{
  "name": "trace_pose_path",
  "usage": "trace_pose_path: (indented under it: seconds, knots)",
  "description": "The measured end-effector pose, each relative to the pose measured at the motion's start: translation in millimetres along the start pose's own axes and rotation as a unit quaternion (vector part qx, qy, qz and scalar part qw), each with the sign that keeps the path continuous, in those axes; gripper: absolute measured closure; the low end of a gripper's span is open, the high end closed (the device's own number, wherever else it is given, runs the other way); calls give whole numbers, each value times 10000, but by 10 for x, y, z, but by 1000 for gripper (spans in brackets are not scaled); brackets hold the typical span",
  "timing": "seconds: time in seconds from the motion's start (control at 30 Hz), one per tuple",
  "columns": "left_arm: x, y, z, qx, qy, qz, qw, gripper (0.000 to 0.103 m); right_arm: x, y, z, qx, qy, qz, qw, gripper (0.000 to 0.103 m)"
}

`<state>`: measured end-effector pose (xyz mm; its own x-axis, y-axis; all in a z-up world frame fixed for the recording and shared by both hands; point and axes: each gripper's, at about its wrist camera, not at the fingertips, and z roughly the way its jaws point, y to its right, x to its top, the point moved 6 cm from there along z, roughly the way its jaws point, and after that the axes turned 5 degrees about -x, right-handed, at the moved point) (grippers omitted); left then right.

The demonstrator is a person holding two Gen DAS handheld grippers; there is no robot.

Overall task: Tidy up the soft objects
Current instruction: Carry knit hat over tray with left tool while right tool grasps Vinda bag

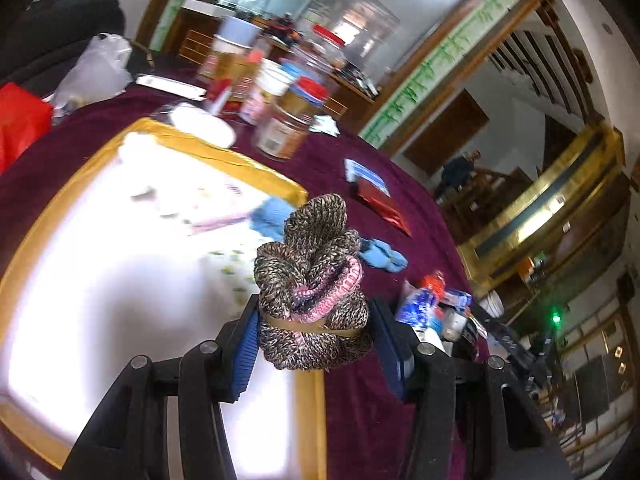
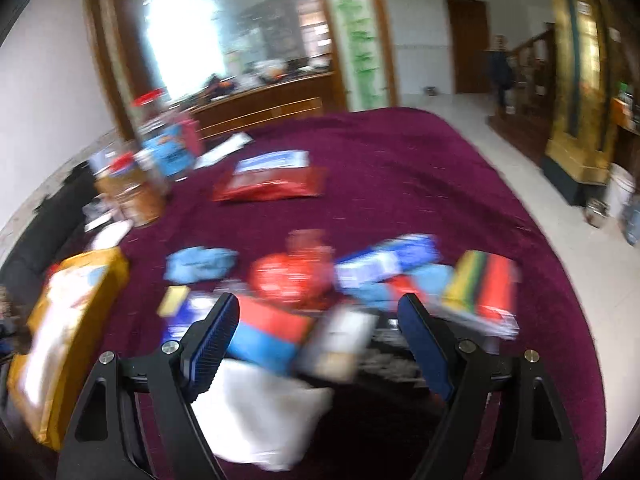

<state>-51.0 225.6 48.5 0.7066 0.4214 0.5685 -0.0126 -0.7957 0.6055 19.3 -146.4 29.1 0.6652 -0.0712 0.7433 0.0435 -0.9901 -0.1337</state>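
Note:
My left gripper [image 1: 314,320] is shut on a rolled brown-and-pink knitted bundle [image 1: 312,280] bound with a tan band, and holds it over the edge of a yellow-rimmed tray [image 1: 240,156] with a bright white inside. A light blue soft item [image 1: 382,254] lies on the maroon cloth just beyond the bundle. My right gripper [image 2: 320,316] is open and empty above a blurred pile of coloured packets [image 2: 292,276]. A light blue soft item [image 2: 198,264] and a white cloth [image 2: 260,412] lie near it. The yellow tray [image 2: 60,320] shows at the left.
Jars and bottles [image 1: 288,120] stand at the back of the maroon table [image 1: 360,400]. A red packet [image 1: 380,204] and a blue one lie to the right. A red bag [image 1: 20,120] and a plastic bag sit at the left. The right wrist view is motion-blurred.

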Motion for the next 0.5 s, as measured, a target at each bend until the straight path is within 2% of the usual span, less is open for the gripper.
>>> trace_pose_path:
  seconds: [0.1,0.2,0.4,0.5]
  knots:
    - [-38,-123,-20,-87,35,-160,9998,48,90,-392,119,351,-379,-342,9981,23]
    - [-82,-235,-15,-129,3,-252,9996,48,181,-803,373,485,-842,-709,9927,23]
    - [-98,-510,-54,21,-77,-486,9988,47,323,-1327,947,-87,-1508,-1464,9776,23]
    - [-90,-609,-76,114,-123,-529,9985,47,380,-1381,1021,-144,-1536,-1438,9775,23]
